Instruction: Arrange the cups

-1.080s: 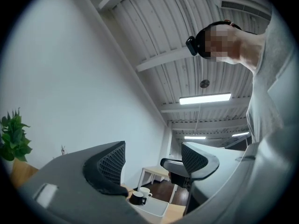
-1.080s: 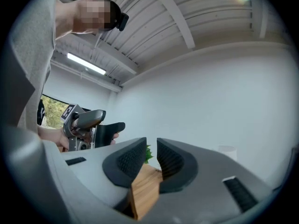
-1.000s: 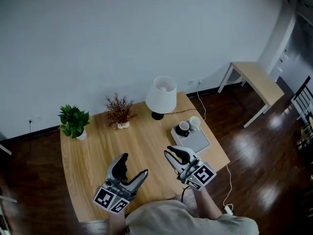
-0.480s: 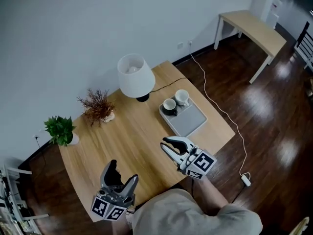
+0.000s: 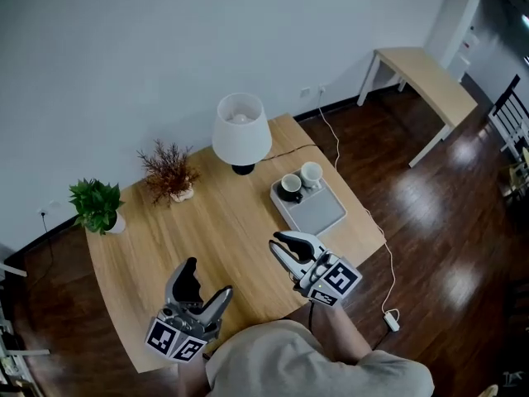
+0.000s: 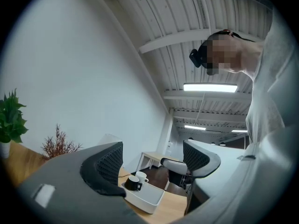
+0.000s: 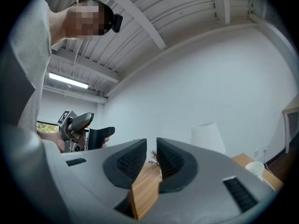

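Two cups, black cup [image 5: 290,186] and white cup [image 5: 312,173], crowd the far end of the tray [image 5: 321,214]; left tool [image 5: 207,280] gapes wide, right tool [image 5: 276,246] is pinched narrow, both empty. I'd widen the right before reaching.

Table [image 5: 223,230] pale matt wood; floor [image 5: 438,222] dark glossy wood; tray [image 5: 320,212] smooth matt grey.

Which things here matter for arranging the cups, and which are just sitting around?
For the job:
- black cup
- white cup
- grey tray they stand on

Just lying about:
- lamp
- dried twigs
- green plant
- side table
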Available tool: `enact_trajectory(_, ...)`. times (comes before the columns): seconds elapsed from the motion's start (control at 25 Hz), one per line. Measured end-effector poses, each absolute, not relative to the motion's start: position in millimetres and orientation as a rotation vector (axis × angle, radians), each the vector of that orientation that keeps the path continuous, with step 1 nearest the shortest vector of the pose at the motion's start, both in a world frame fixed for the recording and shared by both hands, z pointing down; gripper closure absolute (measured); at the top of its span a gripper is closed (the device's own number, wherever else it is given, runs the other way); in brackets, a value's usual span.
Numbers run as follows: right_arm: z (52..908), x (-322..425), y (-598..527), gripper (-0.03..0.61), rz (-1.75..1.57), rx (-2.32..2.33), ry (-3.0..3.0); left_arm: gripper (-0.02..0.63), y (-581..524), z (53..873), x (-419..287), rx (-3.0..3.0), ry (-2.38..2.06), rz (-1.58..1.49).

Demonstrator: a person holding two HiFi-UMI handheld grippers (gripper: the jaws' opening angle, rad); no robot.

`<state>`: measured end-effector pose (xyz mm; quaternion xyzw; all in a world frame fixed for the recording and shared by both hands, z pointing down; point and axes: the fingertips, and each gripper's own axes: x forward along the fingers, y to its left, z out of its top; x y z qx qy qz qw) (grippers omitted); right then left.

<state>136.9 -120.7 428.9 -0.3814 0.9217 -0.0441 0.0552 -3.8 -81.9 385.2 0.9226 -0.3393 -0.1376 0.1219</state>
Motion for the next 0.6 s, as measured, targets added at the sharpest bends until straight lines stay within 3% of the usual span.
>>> enact_trajectory(0.6,413.0,51.5,-122.6,0.512,-0.079,-0.99,2.914,0.206,-73.2,396.0,-69.7,2.618,-1.082,-0.484)
